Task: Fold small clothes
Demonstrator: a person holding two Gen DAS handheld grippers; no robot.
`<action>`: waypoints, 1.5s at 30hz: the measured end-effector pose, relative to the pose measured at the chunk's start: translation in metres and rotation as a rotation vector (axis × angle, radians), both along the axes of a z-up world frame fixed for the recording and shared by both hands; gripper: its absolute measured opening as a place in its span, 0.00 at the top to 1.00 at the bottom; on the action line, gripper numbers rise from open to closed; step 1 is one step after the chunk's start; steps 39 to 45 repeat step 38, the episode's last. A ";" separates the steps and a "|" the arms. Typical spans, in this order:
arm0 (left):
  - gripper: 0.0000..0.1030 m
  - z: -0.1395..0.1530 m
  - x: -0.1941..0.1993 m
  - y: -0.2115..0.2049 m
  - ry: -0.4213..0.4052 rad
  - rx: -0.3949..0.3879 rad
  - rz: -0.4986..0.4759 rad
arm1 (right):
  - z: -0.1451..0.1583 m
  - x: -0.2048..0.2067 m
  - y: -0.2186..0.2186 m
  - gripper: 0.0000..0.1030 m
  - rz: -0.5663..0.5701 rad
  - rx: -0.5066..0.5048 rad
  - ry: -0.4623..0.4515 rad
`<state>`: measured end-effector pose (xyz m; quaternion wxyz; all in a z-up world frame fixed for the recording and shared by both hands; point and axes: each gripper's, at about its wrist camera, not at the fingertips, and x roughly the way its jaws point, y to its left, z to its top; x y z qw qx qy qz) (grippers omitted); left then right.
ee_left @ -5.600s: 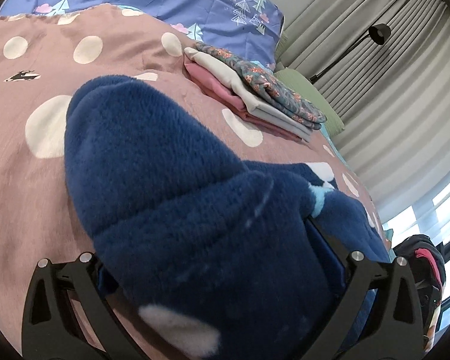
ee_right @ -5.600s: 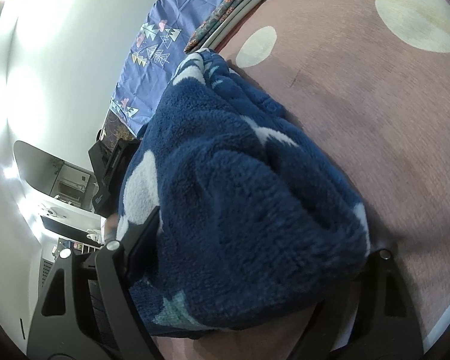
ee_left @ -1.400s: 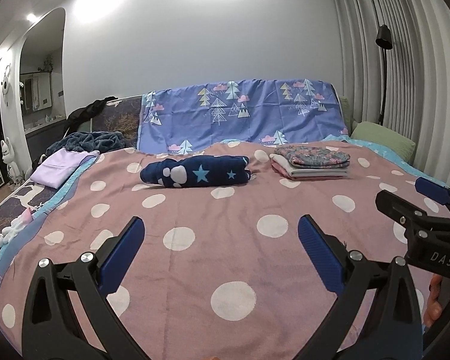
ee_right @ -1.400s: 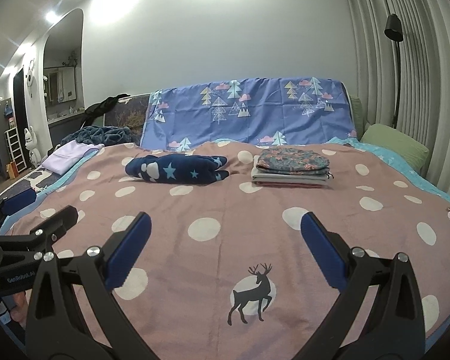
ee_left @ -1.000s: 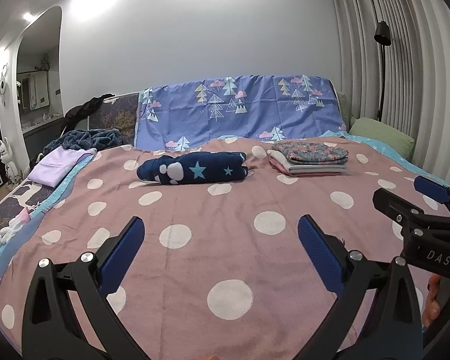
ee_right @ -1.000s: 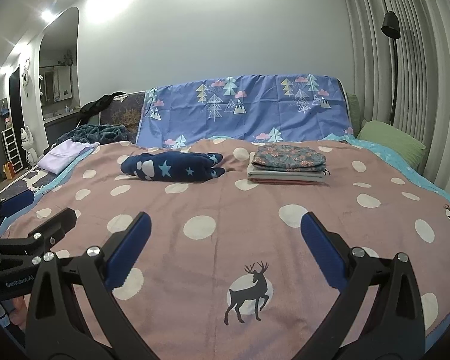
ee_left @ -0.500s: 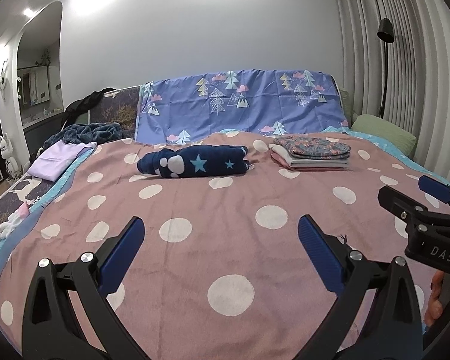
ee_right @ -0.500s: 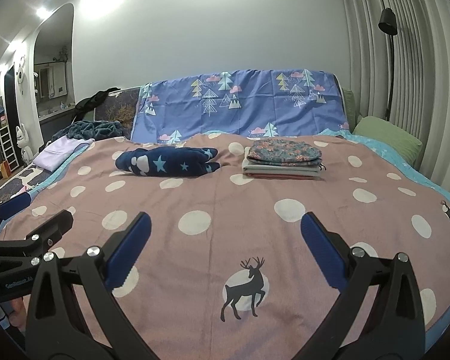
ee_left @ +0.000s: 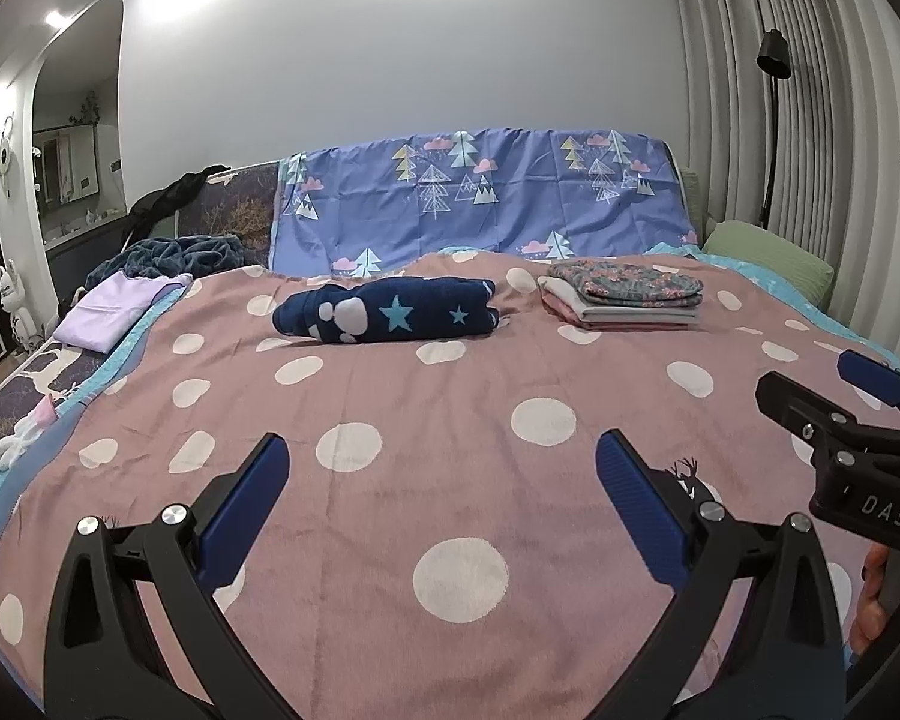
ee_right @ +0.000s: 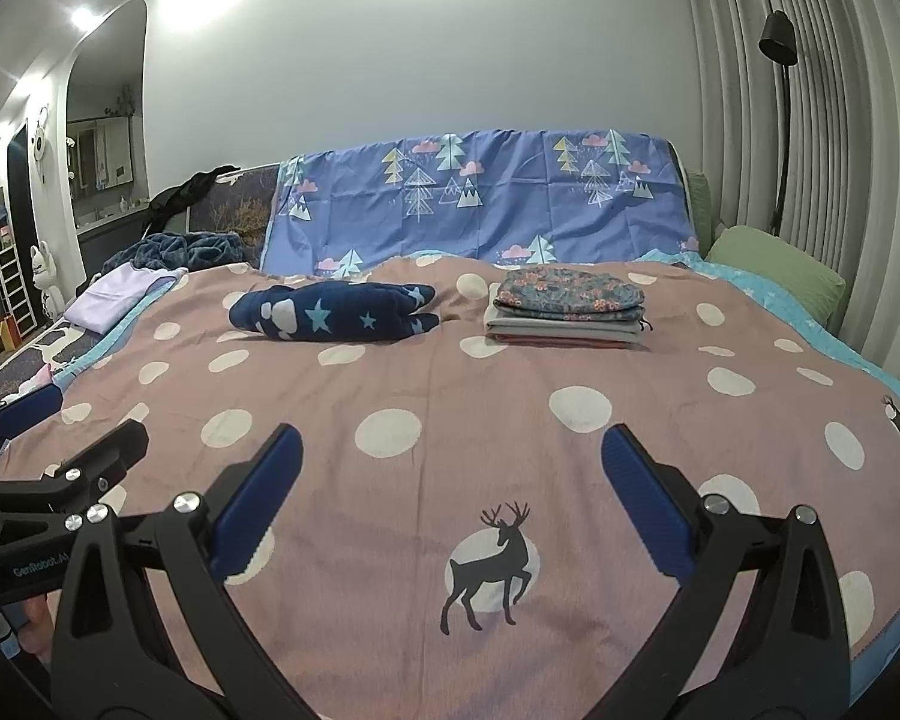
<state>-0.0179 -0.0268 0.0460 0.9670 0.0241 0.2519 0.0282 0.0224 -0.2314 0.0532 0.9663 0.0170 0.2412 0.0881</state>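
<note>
A folded navy fleece garment [ee_left: 384, 315] with white paw and blue star prints lies on the pink polka-dot bedspread [ee_left: 438, 432], far from both grippers; it also shows in the right wrist view as the navy garment [ee_right: 333, 318]. To its right sits a stack of folded clothes [ee_left: 624, 299], topped by a floral piece, seen again as the stack [ee_right: 567, 309]. My left gripper [ee_left: 441, 501] is open and holds nothing, low over the near part of the bed. My right gripper [ee_right: 447, 495] is open too, beside it on the right.
A lilac garment [ee_left: 117, 309] and a dark blanket [ee_left: 174, 252] lie at the bed's left edge. A blue tree-print sheet [ee_left: 480, 201] covers the headboard. A green pillow [ee_right: 774, 273], a floor lamp [ee_right: 780, 36] and curtains stand at right.
Earlier both grippers were shut on the navy fleece garment; it now lies folded on the bed and both grippers are open and pulled back. Over the last second the views shifted only slightly.
</note>
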 end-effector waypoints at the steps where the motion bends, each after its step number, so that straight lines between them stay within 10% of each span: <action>1: 0.01 -0.001 0.000 0.000 0.001 0.001 0.001 | 0.000 0.000 0.000 0.02 -0.001 0.000 -0.001; 45: 0.01 -0.011 0.000 0.000 0.021 0.005 -0.002 | -0.015 0.003 0.002 0.02 0.008 -0.013 0.020</action>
